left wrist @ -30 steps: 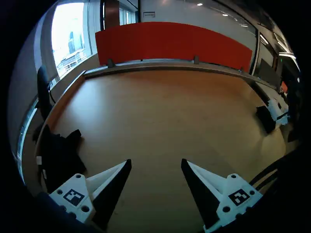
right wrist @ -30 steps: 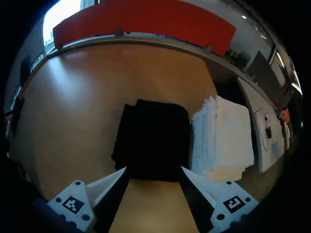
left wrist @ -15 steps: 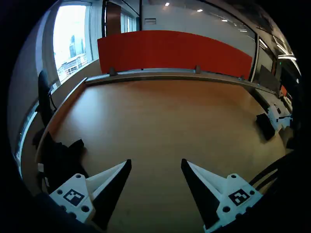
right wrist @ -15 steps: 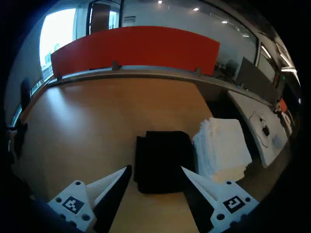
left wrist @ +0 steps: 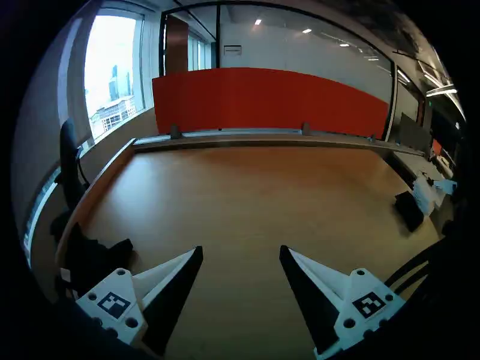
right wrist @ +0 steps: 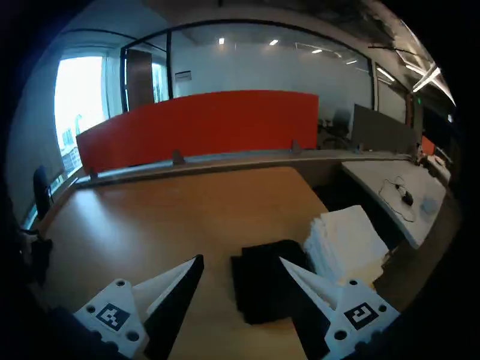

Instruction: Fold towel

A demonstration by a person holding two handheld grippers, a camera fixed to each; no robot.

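Observation:
A folded black towel (right wrist: pixel 268 281) lies on the wooden table (right wrist: pixel 162 228) beside a stack of folded white towels (right wrist: pixel 348 243) at the table's right edge. My right gripper (right wrist: pixel 240 264) hovers open above the table, just left of and short of the black towel. My left gripper (left wrist: pixel 240 255) is open over bare table (left wrist: pixel 252 192) with nothing between its fingers. In the left gripper view the black towel (left wrist: pixel 410 210) and the white stack (left wrist: pixel 429 193) sit far off at the right edge. A dark crumpled cloth (left wrist: pixel 90 258) lies at the table's near left corner.
A red divider panel (left wrist: pixel 270 101) runs along the table's far edge. An office chair (left wrist: pixel 69 162) stands left of the table by the window. A white desk (right wrist: pixel 399 192) with cables stands to the right, beyond a gap.
Both grippers have tilted upward and pulled back; the right one has withdrawn from over the black towel, which now lies lower and smaller in its view. Both stay open.

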